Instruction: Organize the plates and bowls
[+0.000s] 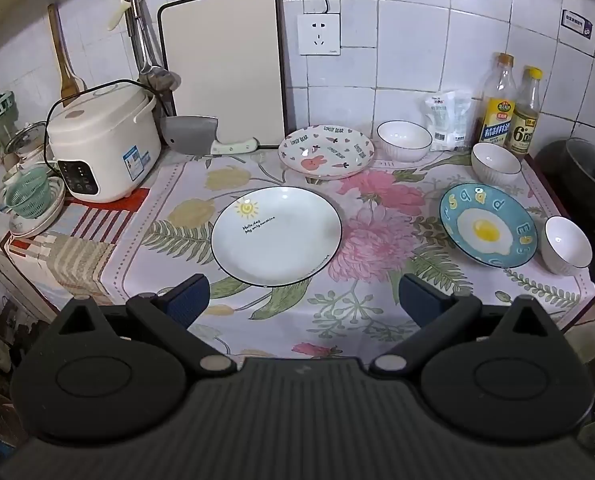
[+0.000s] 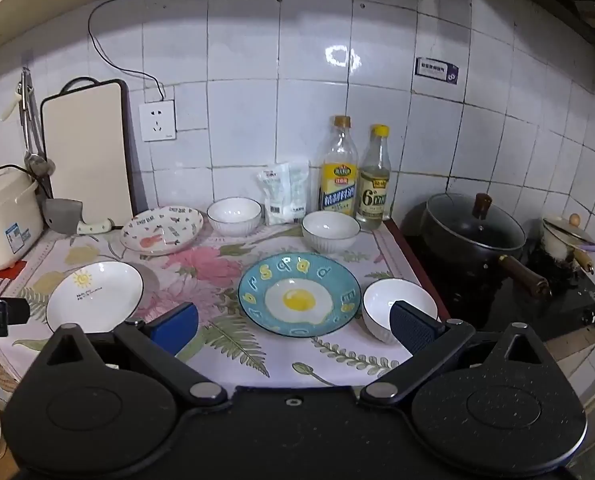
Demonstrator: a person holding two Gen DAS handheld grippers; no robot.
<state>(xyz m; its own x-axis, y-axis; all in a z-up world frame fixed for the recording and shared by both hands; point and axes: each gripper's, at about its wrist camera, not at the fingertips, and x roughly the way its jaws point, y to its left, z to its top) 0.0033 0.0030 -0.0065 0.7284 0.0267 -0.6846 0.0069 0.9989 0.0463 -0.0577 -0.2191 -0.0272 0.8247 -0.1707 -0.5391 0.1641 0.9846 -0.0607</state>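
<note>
Three plates lie apart on the floral cloth: a white sun plate (image 1: 276, 236) (image 2: 94, 296), a blue fried-egg plate (image 1: 488, 225) (image 2: 299, 294) and a rabbit-print plate (image 1: 326, 151) (image 2: 162, 229) at the back. Three white bowls stand apart: one at the back (image 1: 404, 140) (image 2: 234, 215), one by the bottles (image 1: 496, 162) (image 2: 330, 231), one at the right edge (image 1: 566, 244) (image 2: 385, 304). My left gripper (image 1: 303, 300) is open and empty, just in front of the sun plate. My right gripper (image 2: 293, 330) is open and empty, in front of the egg plate, its right finger before the near bowl.
A rice cooker (image 1: 103, 140), a cleaver (image 1: 193, 134) and a cutting board (image 1: 221, 64) stand at the back left. Two bottles (image 2: 355, 172) and a white bag (image 2: 284, 192) stand against the wall. A black pot (image 2: 473, 232) sits on the stove to the right.
</note>
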